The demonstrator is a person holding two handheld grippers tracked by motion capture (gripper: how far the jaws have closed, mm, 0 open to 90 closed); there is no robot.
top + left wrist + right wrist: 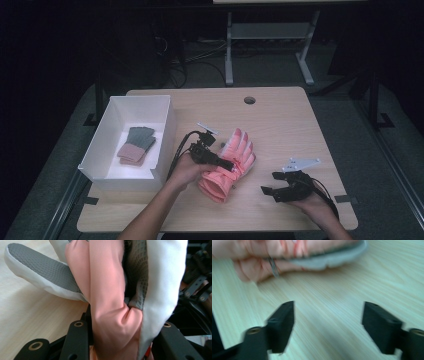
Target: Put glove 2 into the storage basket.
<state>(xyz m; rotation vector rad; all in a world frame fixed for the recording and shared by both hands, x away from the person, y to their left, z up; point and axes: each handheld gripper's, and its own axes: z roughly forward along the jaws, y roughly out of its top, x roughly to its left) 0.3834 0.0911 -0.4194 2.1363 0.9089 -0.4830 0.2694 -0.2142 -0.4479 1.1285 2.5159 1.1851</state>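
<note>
A pink glove [241, 146] with white and grey palm panels lies near the middle of the wooden table [290, 125]. Its fingers point away from me and its cuff [216, 186] faces the front edge. My left gripper [227, 162] reaches in from the left and is shut on the glove's middle. In the left gripper view the pink and white fabric [107, 297] is bunched between the two black jaws of that gripper [120, 340]. My right gripper [268, 192] stands open to the right of the cuff, apart from it. Its view shows bare wood between its jaws [328, 312] and the glove [287, 250] farther off.
A white open box [167, 132] sits at the table's left side with folded grey and pink fabric pieces [136, 145] inside. A round cable hole [249, 100] is near the far edge. Bare tabletop lies to the right of the glove.
</note>
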